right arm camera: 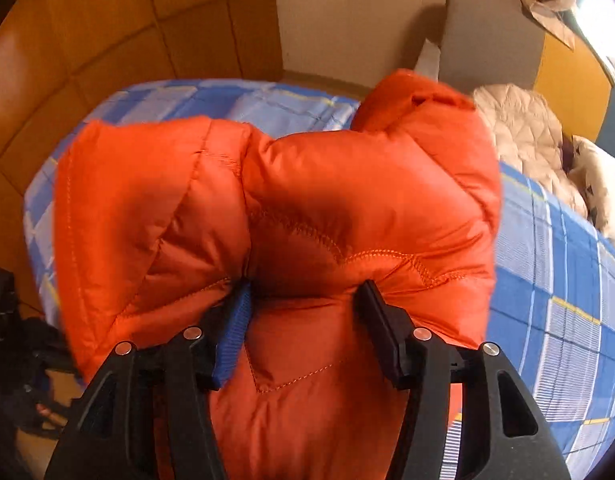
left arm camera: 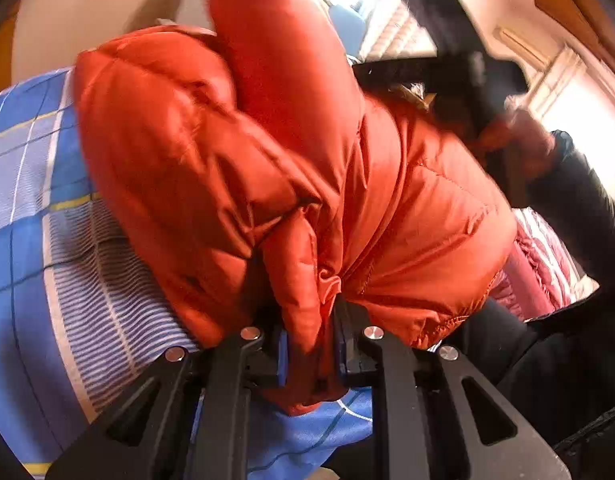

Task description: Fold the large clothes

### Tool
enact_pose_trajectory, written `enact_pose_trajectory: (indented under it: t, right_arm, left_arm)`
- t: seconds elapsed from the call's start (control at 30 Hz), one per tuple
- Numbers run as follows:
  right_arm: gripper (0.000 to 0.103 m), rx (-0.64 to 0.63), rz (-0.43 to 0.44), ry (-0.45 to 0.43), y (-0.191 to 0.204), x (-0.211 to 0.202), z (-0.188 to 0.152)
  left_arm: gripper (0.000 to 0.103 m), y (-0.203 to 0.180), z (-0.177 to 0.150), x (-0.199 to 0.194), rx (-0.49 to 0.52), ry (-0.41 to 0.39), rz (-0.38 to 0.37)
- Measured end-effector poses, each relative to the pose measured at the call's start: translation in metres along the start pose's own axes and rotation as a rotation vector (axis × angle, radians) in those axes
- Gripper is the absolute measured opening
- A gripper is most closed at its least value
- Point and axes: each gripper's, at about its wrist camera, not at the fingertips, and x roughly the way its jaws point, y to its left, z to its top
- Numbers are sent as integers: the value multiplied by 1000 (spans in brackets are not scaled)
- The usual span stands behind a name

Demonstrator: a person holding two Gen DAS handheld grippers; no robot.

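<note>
Both the left tongs (left arm camera: 309, 344) and right tongs (right arm camera: 305, 300) clamp the orange jacket (left arm camera: 267, 152), which hides their tips.

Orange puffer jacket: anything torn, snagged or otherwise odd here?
No damage shows on the orange puffer jacket. Left gripper and right gripper each pinch a bunched fold above the blue plaid bedsheet; blur hides fine detail.

No lettering, label, brand mark or number can be read in either wrist view; the orange padded jacket (right arm camera: 275, 216) and the blue checked bedsheet (right arm camera: 555, 280) show only stitching and woven lines.
</note>
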Motion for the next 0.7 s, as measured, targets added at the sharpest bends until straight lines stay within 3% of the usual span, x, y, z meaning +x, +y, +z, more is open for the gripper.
enact_pose_trajectory:
  t: [0.13,0.23,0.3,0.37,0.5,0.6,0.7]
  right_arm:
    - [56,-3,-14,11,1,1,1]
    - [56,70,60,-29,-12,-24,3]
    - [56,129,133,-119,-21,-52,5]
    - [56,100,163,-154,-13,-70,11]
    - [56,-16,199,-82,24,-54,26]
    - [57,-40,136,19,41,-14,31]
    - [58,-66,60,42,48,5,30]
  left_arm:
    - [16,-7,2,1,7,9,44]
    - [16,-21,1,4,22,9,83]
    - [16,-27,1,4,15,-1,99]
    - [16,-31,0,4,10,-10,109]
    - [16,-41,-2,4,15,-5,123]
    - [16,-45,-6,4,7,-6,128]
    - [16,-38,-8,7,-13,-16,131]
